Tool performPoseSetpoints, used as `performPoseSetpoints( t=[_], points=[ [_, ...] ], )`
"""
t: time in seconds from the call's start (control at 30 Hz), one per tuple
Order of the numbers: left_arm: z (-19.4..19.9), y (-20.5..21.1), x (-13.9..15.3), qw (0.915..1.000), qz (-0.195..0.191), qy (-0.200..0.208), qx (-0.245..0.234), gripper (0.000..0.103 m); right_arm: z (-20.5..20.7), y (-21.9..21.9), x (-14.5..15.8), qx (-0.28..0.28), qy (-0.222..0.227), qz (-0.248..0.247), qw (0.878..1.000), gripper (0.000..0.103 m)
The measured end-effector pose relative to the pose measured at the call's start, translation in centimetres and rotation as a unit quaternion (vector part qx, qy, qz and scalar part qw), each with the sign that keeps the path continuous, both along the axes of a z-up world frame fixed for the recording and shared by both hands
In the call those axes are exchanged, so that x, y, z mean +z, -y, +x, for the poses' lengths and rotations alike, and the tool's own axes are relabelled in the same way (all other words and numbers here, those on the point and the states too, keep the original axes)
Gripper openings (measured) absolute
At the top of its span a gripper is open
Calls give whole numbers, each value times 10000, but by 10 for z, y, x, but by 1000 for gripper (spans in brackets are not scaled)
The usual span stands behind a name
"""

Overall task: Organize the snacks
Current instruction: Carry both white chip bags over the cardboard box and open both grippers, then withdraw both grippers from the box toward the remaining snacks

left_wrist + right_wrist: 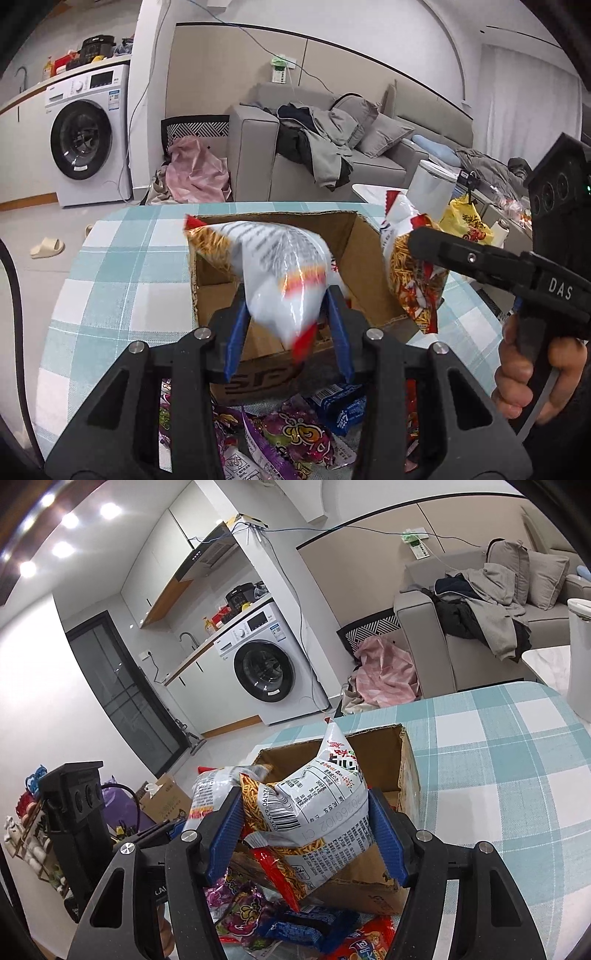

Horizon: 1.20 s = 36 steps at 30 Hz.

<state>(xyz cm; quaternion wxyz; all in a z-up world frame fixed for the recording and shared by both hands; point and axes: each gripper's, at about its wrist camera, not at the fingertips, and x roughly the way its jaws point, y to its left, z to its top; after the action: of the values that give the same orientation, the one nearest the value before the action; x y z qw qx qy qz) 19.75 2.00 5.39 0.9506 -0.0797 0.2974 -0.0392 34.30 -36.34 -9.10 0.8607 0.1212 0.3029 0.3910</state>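
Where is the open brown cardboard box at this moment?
The open brown cardboard box stands on the blue-and-white checked tablecloth, in the centre of both wrist views, just beyond the pile of small snack packets, beneath the two held snack bags.

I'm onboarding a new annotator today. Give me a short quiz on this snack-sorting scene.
1. True or false: each claw grips a snack bag.
2. What open container sits on the checked tablecloth?
3. The loose packets lie: A) inside the box, B) on the table in front of it, C) on the sofa.

Key:
1. True: left claw holds the white bag, right claw the noodle-snack bag.
2. The cardboard box.
3. B, loose packets.
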Motion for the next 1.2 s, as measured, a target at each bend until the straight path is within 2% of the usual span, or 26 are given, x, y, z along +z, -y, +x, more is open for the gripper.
performPoseSetpoints(
  t=[0.13,0.2,0.27,0.3,0.33,0.37,0.4,0.5,0.53,0.77,1.2],
  points=[
    [-7,3,3,10000,33,4,-50,39,-1,2,2,25,20,-10,10000,72],
    [-12,1,4,10000,-29,-8,-52,48,-4,4,5,23,87,-50,9999,76],
    [-20,-2,6,10000,-36,31,-3,67,-6,8,8,-37,151,-56,9999,84],
    [-24,-3,7,10000,-24,55,25,71,-8,10,10,-38,165,-59,9998,85],
    [-30,-5,8,10000,5,76,65,79,-10,11,11,-44,168,-90,9998,88],
    [-34,-7,8,9999,25,80,90,85,-12,13,12,-59,176,-149,9997,97],
    [-39,-9,10,9999,44,87,121,85,-16,14,12,-74,198,-235,9995,102],
    [-56,-15,9,9998,43,54,178,94,-29,18,10,-45,226,-523,9984,103],
    [-62,-16,9,9998,44,45,208,102,-33,20,8,-26,220,-584,9980,103],
    [-97,-23,14,9994,29,104,318,102,-62,33,-5,-17,218,-1021,9945,103],
    [-146,-20,22,9985,114,100,517,102,-95,52,-21,-91,20,-1317,9912,103]
  ],
)
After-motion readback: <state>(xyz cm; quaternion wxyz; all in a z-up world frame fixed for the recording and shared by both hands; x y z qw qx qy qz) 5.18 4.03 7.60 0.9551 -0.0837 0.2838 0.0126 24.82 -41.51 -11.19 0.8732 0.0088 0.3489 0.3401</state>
